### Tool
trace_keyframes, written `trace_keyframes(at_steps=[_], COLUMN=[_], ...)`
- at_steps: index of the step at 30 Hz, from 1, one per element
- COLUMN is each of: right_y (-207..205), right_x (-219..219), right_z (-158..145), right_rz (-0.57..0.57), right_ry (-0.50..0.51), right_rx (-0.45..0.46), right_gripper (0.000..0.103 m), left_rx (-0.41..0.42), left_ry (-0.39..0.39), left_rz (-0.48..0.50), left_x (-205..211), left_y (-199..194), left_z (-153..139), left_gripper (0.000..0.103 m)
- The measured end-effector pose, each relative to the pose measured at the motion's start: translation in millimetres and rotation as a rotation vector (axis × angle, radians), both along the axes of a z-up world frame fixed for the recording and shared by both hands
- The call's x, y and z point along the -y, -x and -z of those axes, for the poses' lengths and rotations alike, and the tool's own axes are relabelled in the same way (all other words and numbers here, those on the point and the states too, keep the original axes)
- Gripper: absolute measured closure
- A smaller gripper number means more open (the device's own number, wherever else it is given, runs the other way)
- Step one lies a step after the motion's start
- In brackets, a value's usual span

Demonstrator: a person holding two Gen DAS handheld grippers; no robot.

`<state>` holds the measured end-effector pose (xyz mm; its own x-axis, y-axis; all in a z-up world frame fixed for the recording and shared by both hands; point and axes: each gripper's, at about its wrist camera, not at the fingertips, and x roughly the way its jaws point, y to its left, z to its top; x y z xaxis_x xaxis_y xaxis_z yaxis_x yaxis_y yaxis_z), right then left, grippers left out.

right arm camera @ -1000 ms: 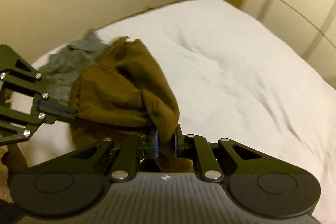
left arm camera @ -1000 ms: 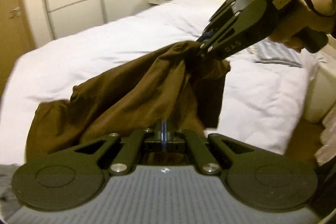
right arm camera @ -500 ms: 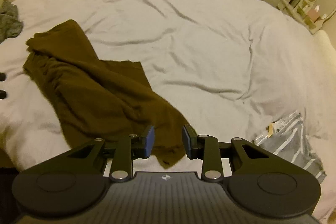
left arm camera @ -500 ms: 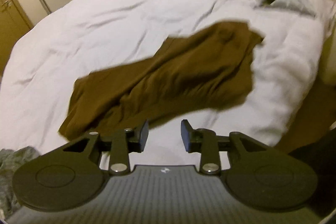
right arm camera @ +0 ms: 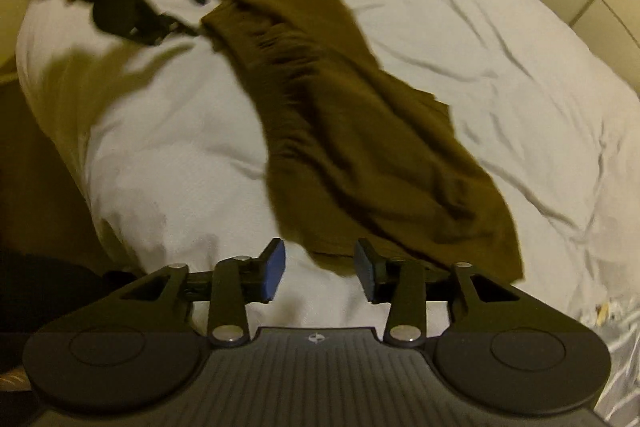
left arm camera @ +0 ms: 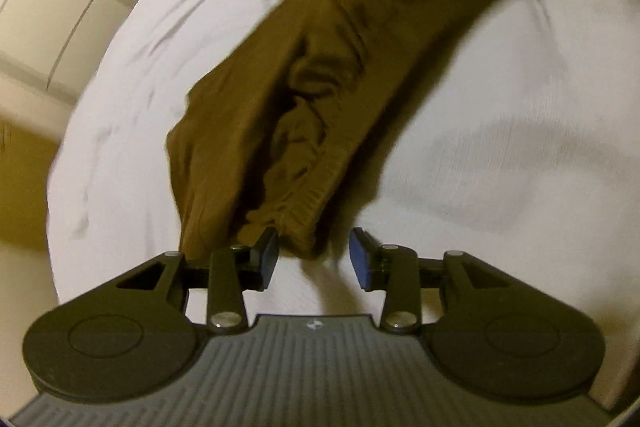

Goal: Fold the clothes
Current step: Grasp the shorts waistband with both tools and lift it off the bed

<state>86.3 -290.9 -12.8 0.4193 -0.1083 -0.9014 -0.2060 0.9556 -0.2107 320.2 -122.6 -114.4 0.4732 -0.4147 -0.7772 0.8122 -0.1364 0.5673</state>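
We have dropped closer: brown garment lies just ahead of both wide, empty hand-held grippers, left and right, on the white bed.

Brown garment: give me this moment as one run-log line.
brown garment lying rumpled on white bed, unfolded | left gripper jaws open at its elastic end | right gripper jaws open at opposite end | neither holding
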Motion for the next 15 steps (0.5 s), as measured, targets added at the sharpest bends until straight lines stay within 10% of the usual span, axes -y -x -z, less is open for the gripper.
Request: trace_keyframes(at_steps=[11,13,15], right_y=[-33.6,-36.6,-40.7], right_x=[-45.0,-43.2,-33.9], right_z=[90.8,102.5,98.1], right_rz=[-0.057,-0.107,-0.101], right_ry=[0.312,0.342,0.310], right_rx=[0.063,0.052,0.038], right_gripper=[0.037,0.041,0.077], left_rx=[0.053,0.020,-0.020], left_ry=[0.041,0.034,0.055], left_rz=[0.236,0.223,0.201], left_x=[5.5,10.0,10.4], left_y=[-34.4,-39.8,-43.8], left_z=[27.3,17.3,-2.1], left_gripper=[0.074,0.076,0.077])
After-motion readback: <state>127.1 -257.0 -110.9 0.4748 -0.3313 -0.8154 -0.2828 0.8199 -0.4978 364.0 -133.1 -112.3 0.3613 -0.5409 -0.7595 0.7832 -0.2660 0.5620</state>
